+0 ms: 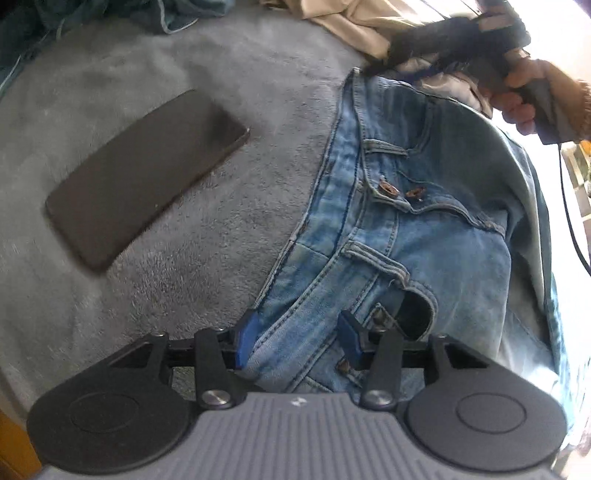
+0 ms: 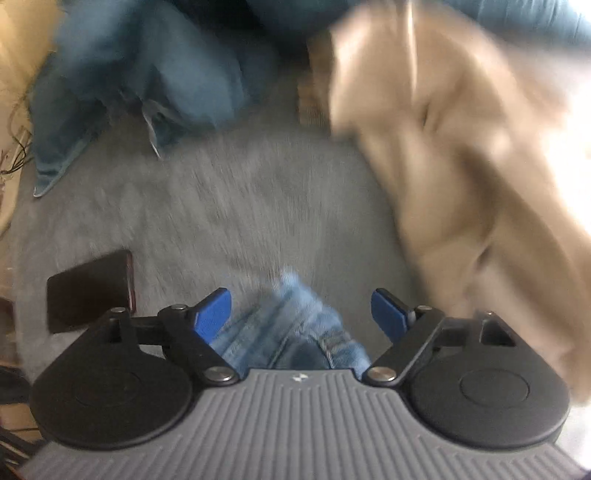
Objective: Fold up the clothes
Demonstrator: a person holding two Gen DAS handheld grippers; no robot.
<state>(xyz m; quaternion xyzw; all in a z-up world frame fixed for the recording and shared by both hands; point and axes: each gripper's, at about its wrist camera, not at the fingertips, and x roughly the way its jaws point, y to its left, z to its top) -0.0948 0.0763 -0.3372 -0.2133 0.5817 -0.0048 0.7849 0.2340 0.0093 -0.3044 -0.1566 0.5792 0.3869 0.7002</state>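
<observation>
Light blue jeans (image 1: 424,229) lie on a grey fleece blanket (image 1: 184,295), waistband toward me, with belt loops and copper rivets showing. My left gripper (image 1: 298,339) points down at the near waistband corner. Its blue pads stand half apart with flat, unbunched denim between them, the left pad at the fabric's edge. In the right wrist view, which is blurred, my right gripper (image 2: 301,314) stands wide open above a bit of the jeans (image 2: 291,325), gripping nothing. A hand (image 1: 517,107) holds that gripper's handle at the jeans' far end.
A black phone (image 1: 147,177) (image 2: 92,291) lies flat on the blanket left of the jeans. A beige garment (image 1: 351,22) (image 2: 461,166) is heaped at the back right. A teal garment (image 1: 110,14) (image 2: 147,74) is piled at the back left.
</observation>
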